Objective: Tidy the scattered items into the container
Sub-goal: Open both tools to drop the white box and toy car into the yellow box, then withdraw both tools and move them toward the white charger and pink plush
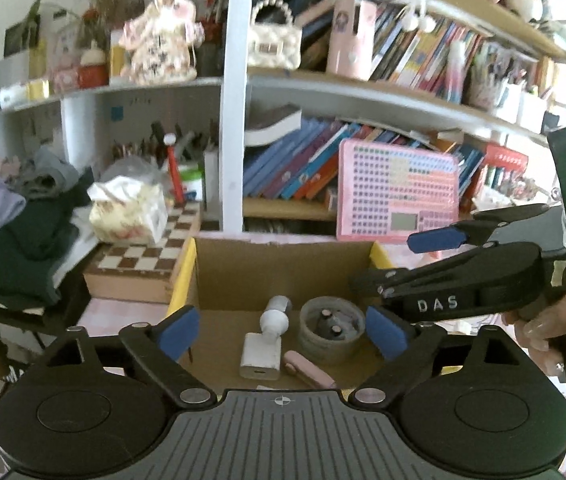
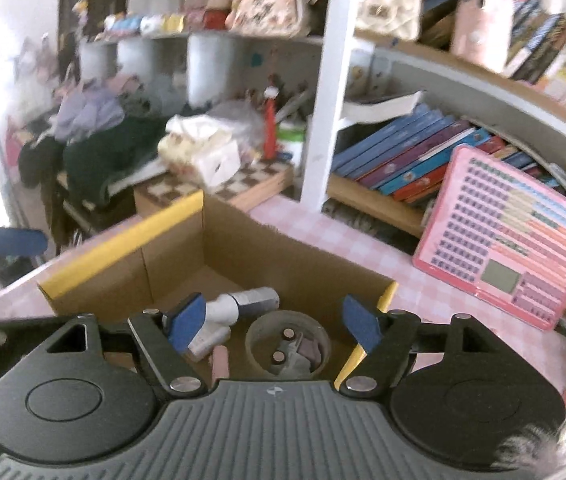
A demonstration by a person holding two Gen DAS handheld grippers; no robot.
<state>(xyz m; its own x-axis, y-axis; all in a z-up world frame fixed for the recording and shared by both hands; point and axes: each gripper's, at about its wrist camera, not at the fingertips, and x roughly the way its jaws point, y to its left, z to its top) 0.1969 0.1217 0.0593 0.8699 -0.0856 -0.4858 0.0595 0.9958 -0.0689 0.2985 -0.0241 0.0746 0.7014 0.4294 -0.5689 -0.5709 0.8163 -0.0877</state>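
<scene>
Cardboard box (image 1: 283, 268) holds a white charger (image 1: 261, 354), long axis running away from me, lying below and between my left gripper's (image 1: 283, 332) spread, empty jaws; right gripper (image 2: 277, 322) likewise spread.

Crowded white bookshelf (image 1: 231, 92) behind pink checked table (image 2: 347, 236).

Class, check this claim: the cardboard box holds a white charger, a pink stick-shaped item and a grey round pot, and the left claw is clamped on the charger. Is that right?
Not quite. The left claw is open and holds nothing; the white charger lies free on the floor of the cardboard box, as the left wrist view shows. The pink stick-shaped item and grey round pot are in the box as stated.
</scene>
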